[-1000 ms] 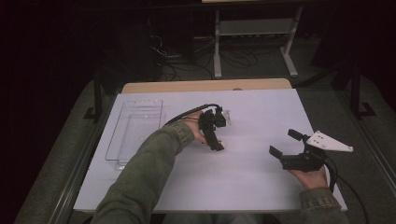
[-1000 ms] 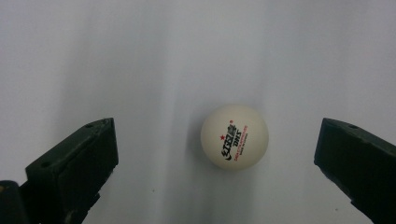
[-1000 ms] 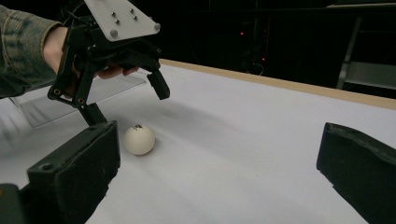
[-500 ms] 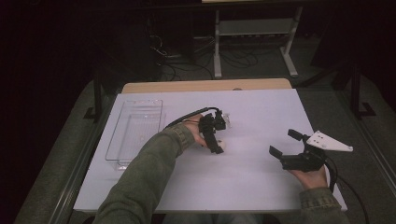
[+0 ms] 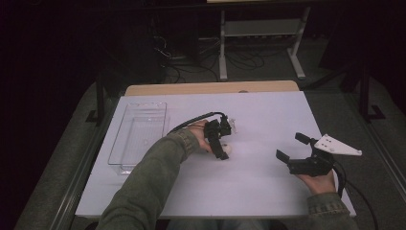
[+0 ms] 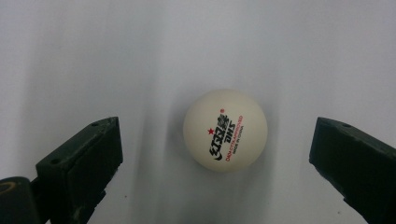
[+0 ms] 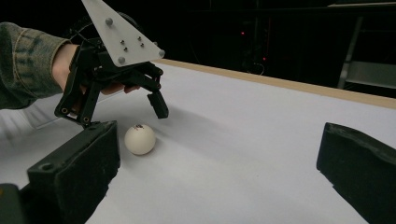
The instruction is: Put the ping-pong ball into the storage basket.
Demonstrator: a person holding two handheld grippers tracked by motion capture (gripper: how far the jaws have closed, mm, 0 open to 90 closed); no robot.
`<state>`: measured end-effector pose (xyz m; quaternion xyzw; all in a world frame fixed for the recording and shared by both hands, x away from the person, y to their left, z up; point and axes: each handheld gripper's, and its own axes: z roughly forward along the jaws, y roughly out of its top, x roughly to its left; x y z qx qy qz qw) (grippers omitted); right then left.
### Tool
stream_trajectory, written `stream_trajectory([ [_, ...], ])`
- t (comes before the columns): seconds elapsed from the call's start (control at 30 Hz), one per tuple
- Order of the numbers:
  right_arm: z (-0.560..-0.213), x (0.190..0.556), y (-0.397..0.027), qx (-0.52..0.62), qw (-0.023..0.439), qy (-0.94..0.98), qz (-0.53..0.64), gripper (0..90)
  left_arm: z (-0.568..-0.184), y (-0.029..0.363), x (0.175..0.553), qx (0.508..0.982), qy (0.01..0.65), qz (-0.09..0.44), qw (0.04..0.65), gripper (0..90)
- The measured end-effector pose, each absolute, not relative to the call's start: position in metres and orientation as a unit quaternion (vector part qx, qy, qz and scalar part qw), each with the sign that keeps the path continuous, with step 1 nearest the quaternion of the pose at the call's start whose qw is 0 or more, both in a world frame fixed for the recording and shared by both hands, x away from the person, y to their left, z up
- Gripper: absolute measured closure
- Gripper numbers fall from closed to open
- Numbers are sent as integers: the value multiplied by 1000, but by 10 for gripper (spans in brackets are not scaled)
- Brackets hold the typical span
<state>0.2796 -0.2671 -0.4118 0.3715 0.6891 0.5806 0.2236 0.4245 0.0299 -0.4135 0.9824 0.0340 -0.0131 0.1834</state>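
A white ping-pong ball (image 6: 225,129) with red and black print rests on the white table. My left gripper (image 6: 217,140) hangs over it, open, one jaw on each side and neither touching. In the high view the ball (image 5: 228,149) peeks out just below the left gripper (image 5: 219,140) near the table's middle. My right gripper (image 5: 293,147) stands open at the right, held low above the table with nothing between its jaws. From the right gripper view (image 7: 217,158) the ball (image 7: 139,139) lies under the left gripper (image 7: 116,114).
A clear plastic tray (image 5: 118,143) sits at the table's left side. The white table sheet (image 5: 268,115) ends at a wooden strip (image 5: 210,88) at the far edge. Cables trail from both grippers; a metal stand (image 5: 261,33) is on the dark floor beyond.
The left gripper has shifted slightly over the ball, staying open. The right gripper has not moved.
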Motion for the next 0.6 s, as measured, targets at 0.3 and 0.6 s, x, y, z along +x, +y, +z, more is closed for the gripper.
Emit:
stream_trajectory([
  [0.3,-412,280,-267,372,224,689,580,0,-413,30,424,981,37,-15,190,149],
  [0.6,-412,279,-267,371,224,690,580,0,-415,32,423,980,36,-10,196,295],
])
